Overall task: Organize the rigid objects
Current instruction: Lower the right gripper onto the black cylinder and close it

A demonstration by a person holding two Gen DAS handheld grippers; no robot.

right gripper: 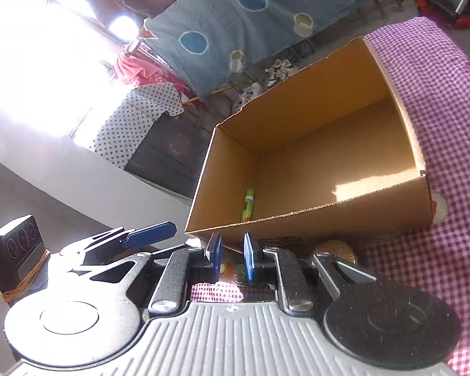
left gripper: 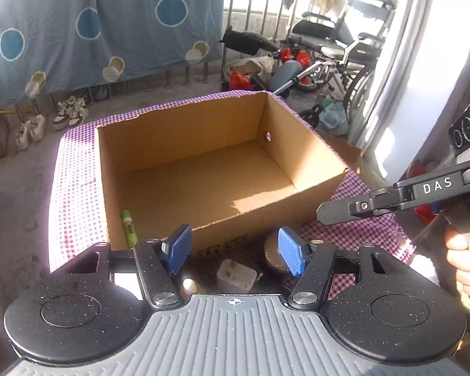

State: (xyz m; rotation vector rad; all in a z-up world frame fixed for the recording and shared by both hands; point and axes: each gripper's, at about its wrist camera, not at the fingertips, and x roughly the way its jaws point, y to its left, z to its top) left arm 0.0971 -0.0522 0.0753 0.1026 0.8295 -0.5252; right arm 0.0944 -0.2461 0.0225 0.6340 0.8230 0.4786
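Inside cardboard box point(left gripper: 203, 169): only green tube point(left gripper: 129, 227). Outside, clear case point(left gripper: 237, 277), small bottle point(left gripper: 188, 286) left. Left gripper point(left gripper: 235, 250) open, empty; right gripper point(right gripper: 232, 261) closed, empty.

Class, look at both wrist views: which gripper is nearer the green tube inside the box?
Left. The left gripper hovers just short of the green tube; the right gripper sits farther off.

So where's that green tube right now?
The green tube lies inside the cardboard box, on its floor in the near-left corner, against the left wall in both wrist views.
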